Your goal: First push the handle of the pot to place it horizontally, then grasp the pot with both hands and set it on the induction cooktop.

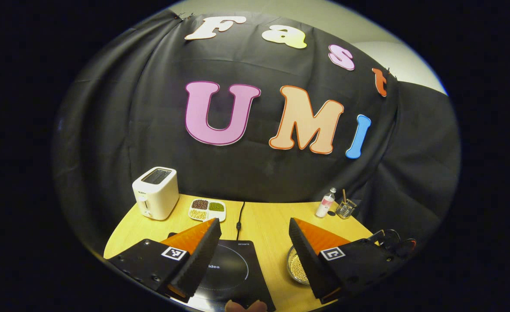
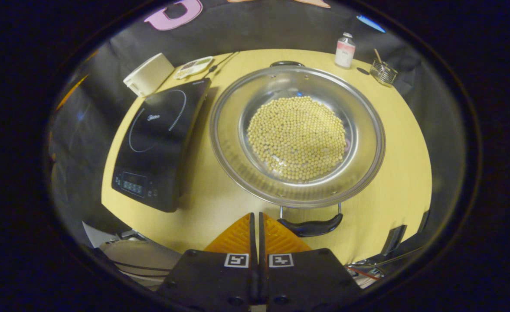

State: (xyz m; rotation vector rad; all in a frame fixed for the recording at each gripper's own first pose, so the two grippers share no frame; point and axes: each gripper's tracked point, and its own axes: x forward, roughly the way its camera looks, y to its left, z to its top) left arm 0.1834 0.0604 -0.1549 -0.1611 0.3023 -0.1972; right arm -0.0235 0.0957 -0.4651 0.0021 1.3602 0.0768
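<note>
- The left gripper [image 1: 253, 225] has its fingers spread wide and holds nothing; it hangs above the table [image 1: 263, 221], with the induction cooktop [image 1: 231, 268] showing between and below the two fingers.
- The right gripper [image 2: 255, 223] has its fingers pressed together with just a thin slit between them, and nothing is clamped there. Its tips sit just to the left of the pot's near handle [image 2: 310, 226]; I cannot tell whether they touch it.
- In the right gripper view the pot [image 2: 233, 143], a wide shallow steel one, stands on the wooden table just to the right of the cooktop [image 2: 155, 138], not on it. Its far handle [image 2: 286, 63] shows at the opposite rim.
- The pot holds a round bed of pale yellow beans [image 2: 297, 136] covering its bottom.
- In the left gripper view part of the pot's rim and beans [image 1: 296, 265] peeks out beside the right-hand finger.
- At the back of the table stand a white toaster [image 1: 156, 193] and, just beside it, a divided dish [image 1: 207, 210] with dark, green and yellow grains in separate compartments.
- A black cord [image 1: 239, 221] runs from the cooktop toward the back edge of the table.
- At the far right corner are a small bottle [image 1: 325, 203] and a glass cup [image 1: 345, 209] with a stick standing in it, close together.
</note>
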